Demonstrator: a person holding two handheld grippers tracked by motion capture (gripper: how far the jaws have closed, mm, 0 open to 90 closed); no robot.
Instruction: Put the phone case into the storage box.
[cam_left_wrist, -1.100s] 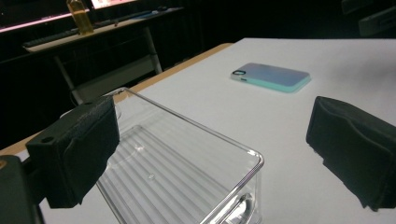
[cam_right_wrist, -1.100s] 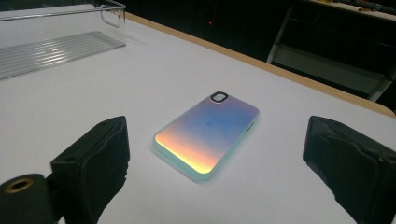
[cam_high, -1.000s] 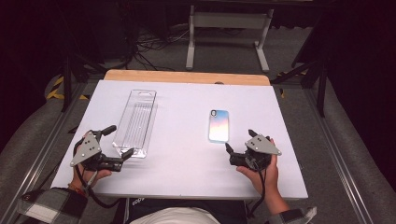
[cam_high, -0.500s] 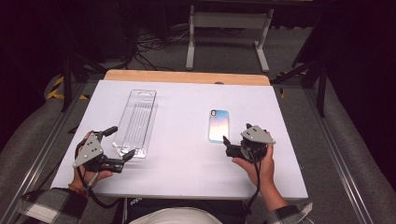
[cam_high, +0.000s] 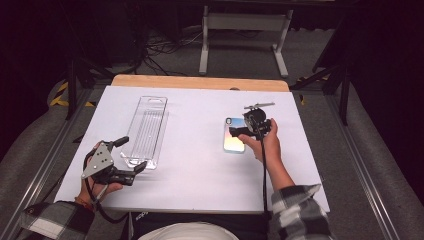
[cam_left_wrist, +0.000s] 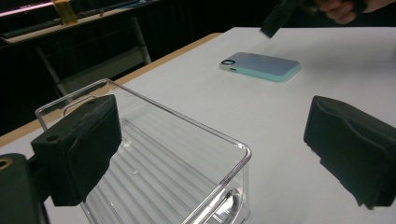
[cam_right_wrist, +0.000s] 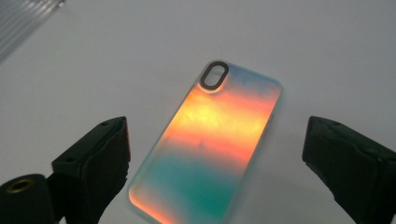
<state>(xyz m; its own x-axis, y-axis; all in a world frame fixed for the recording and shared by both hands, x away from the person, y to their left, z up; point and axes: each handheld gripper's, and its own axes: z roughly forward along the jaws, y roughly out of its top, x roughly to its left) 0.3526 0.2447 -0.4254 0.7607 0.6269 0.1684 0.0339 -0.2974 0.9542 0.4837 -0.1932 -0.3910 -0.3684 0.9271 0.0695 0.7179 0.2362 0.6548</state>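
Two grippers were over the white table (cam_high: 200, 185). The right gripper (cam_high: 239, 131) hovered above the phone case (cam_high: 234, 142), its jaws wide apart on either side of the case, not touching it. Left of the case lay a clear plastic tray (cam_high: 146, 131); the left gripper (cam_high: 132, 154), jaws wide, straddled the tray's near corner.

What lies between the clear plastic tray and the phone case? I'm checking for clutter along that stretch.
Nothing: in the high view only bare white table lies between the clear plastic tray and the phone case.
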